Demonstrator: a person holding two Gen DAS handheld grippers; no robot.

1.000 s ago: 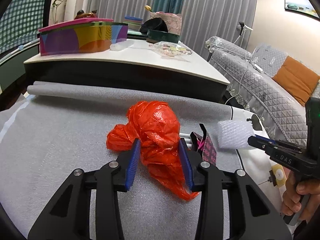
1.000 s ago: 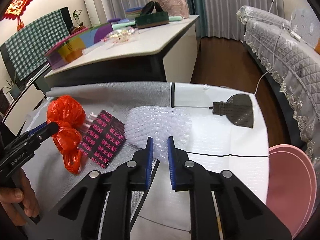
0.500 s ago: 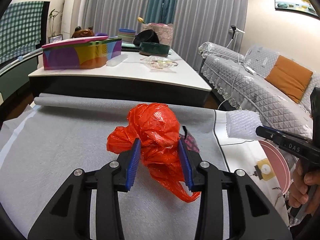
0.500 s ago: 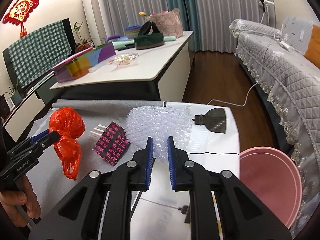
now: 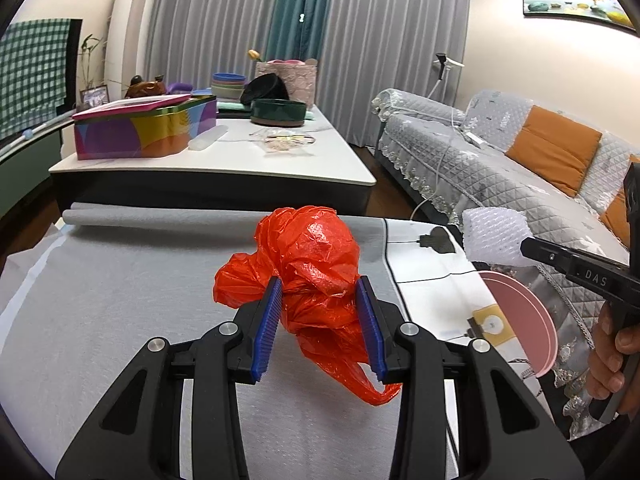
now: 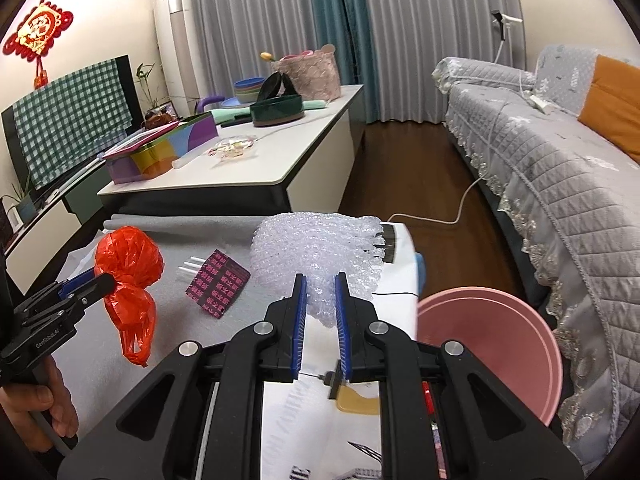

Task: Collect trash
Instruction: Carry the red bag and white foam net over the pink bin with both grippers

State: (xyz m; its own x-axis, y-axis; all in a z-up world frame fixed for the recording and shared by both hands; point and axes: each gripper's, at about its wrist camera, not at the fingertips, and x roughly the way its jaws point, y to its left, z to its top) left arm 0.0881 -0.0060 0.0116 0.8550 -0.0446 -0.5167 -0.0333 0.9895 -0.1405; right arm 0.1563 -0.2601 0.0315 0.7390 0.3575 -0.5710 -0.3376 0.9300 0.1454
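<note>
Pinching red bag (image 5: pixel 316 276), apparently aloft: left claw (image 5: pixel 319 292)

A low table takes up the lower half of both views, draped in a grey cloth (image 5: pixel 100 300) whose far edge is rolled into a tube (image 5: pixel 160 216) at mid-left. The right end is covered by a white printed sheet (image 5: pixel 432 280). On the grey cloth, left of centre in the right wrist view, lies a black packet with pink characters (image 6: pixel 218 282), white sticks (image 6: pixel 192 266) poking from beneath it. A pink basin (image 6: pixel 492 344) sits just beside the table's right edge, lower right.
</note>
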